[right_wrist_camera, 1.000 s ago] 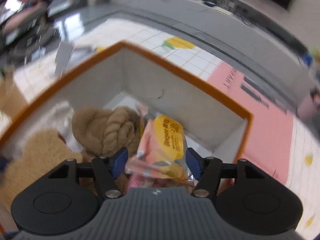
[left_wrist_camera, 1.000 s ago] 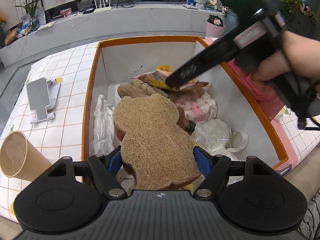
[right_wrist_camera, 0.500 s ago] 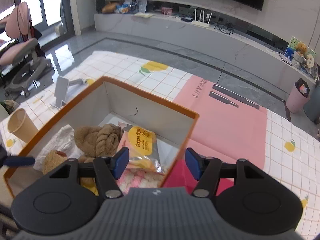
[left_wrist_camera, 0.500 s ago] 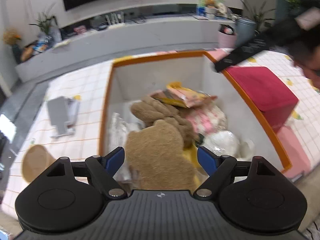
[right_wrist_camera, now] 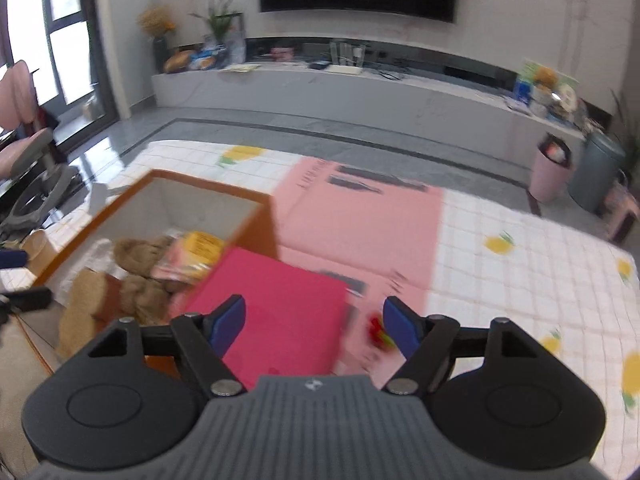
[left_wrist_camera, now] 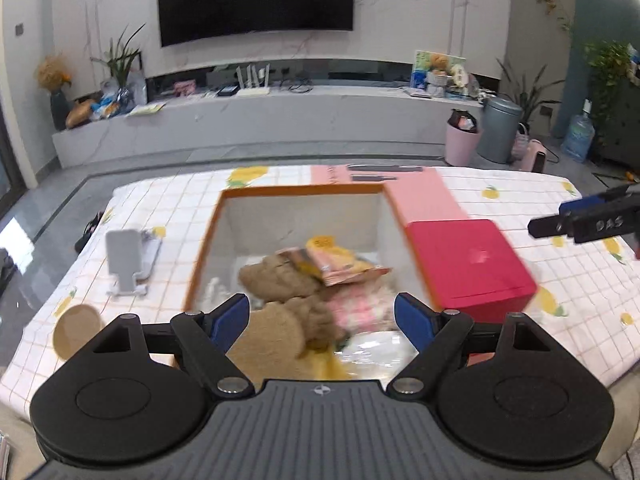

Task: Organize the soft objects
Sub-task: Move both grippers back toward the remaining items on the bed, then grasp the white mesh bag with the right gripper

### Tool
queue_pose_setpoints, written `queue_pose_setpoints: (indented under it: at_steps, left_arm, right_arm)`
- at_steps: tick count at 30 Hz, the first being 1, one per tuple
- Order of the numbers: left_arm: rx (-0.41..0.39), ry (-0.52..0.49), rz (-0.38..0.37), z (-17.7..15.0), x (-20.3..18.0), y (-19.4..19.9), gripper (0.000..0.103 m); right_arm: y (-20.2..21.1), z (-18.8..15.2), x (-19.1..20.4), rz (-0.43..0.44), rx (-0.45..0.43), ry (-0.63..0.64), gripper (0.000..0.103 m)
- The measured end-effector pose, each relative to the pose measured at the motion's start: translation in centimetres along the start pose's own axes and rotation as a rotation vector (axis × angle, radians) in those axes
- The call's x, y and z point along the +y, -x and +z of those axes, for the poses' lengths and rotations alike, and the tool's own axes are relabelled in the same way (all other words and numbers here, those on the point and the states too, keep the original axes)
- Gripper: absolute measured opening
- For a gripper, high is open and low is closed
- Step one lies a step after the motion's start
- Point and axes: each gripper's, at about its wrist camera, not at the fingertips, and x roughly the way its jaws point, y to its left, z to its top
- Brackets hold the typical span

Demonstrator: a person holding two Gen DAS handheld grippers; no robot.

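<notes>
An orange-rimmed open box on the checked cloth holds soft things: a bear-shaped loofah pad, a brown knitted piece, a yellow-and-pink snack bag, a pink fluffy item and clear plastic bags. My left gripper hangs open above the box's near end, holding nothing. My right gripper is over a red box right of the orange box; its jaws are opening and hold nothing. Its fingers show at the left wrist view's right edge.
A pink mat lies beyond the red box. A grey phone stand and a paper cup sit left of the orange box. A small red-and-yellow thing lies on the mat. A TV bench and bins stand beyond.
Both grippers let go and drew back upward. The loofah pad left the left jaws and lies in the box. The right gripper dropped the snack bag and swung right over the red box.
</notes>
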Motion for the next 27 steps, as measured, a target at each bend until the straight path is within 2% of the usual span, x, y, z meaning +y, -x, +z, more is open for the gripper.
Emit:
queue_pose_setpoints:
  at_steps: [1, 5, 7, 9, 13, 15, 18, 20, 22, 27]
  left_arm:
    - [-0.001, -0.005, -0.003, 0.0, -0.9, 0.2, 0.097]
    - [-0.002, -0.034, -0.029, -0.4, -5.0, 0.1, 0.097]
    - [0.008, -0.045, -0.046, -0.6, -6.7, -0.3, 0.097]
    - [0.023, -0.061, -0.059, -0.9, -8.4, -0.8, 0.097]
    - [0.051, -0.118, -0.071, -1.2, -10.9, -2.1, 0.097]
    - [0.057, -0.131, -0.076, -1.4, -11.6, -2.6, 0.097]
    - [0.061, -0.121, -0.088, -1.4, -12.2, -3.2, 0.097]
    - [0.065, -0.106, -0.103, -1.4, -12.3, -3.5, 0.097]
    - [0.066, -0.1, -0.115, -1.5, -12.4, -3.7, 0.097]
    - [0.088, -0.124, -0.115, -2.3, -12.4, -4.3, 0.097]
  right_arm:
    - [0.2, -0.7, -1.0, -0.01, 0.003, -0.015, 0.082]
    - [-0.2, -3.9, -4.3, -0.039, -0.01, -0.097, 0.084]
    - [-0.6, -5.5, -5.4, -0.041, -0.035, -0.126, 0.095]
    - [-1.5, -6.9, -6.1, -0.029, -0.052, -0.126, 0.1]
    - [-3.5, -9.3, -7.7, -0.032, -0.093, -0.11, 0.1]
    - [-4.9, -10.2, -8.4, -0.014, -0.084, -0.126, 0.1]
    - [-7.4, -10.9, -9.6, -0.005, -0.027, -0.241, 0.1]
    - [-8.8, -10.8, -10.1, 0.01, -0.013, -0.353, 0.1]
    - [-10.1, -10.4, -9.9, 0.017, 0.007, -0.41, 0.1]
    - [-12.8, -9.8, -8.1, -0.128, 0.037, -0.396, 0.1]
